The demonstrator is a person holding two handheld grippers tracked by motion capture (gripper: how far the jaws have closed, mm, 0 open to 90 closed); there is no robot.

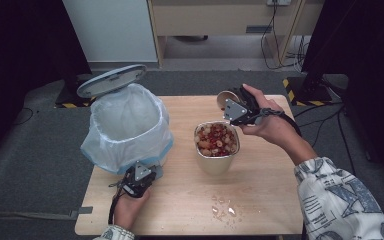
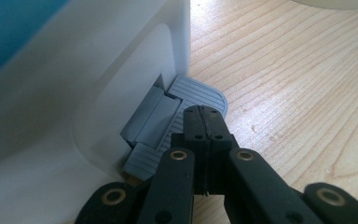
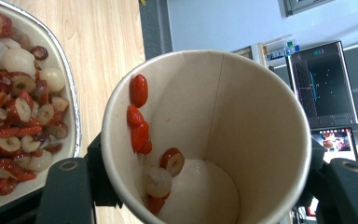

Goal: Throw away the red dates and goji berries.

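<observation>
A white pedal bin (image 1: 130, 125) lined with a plastic bag stands at the table's left, its lid (image 1: 111, 80) raised. My left gripper (image 1: 149, 172) is at its base. In the left gripper view the left gripper (image 2: 204, 114) is shut, its tips resting on the grey ribbed pedal (image 2: 200, 93). My right gripper (image 1: 230, 102) is shut on a paper cup (image 1: 224, 98), which is tipped on its side over a metal container (image 1: 215, 164) of red and pale dried fruit (image 1: 216, 140). In the right gripper view the cup (image 3: 242, 116) sits between the jaws of the right gripper (image 3: 209, 186), and a few fruit pieces (image 3: 139, 126) cling inside it.
Small pale scraps (image 1: 225, 209) lie on the wooden table (image 1: 270, 200) near its front edge. The container's rim (image 3: 70, 93) is close at the cup's left. Beyond the table are grey carpet, cables and a dark stand (image 1: 305, 85).
</observation>
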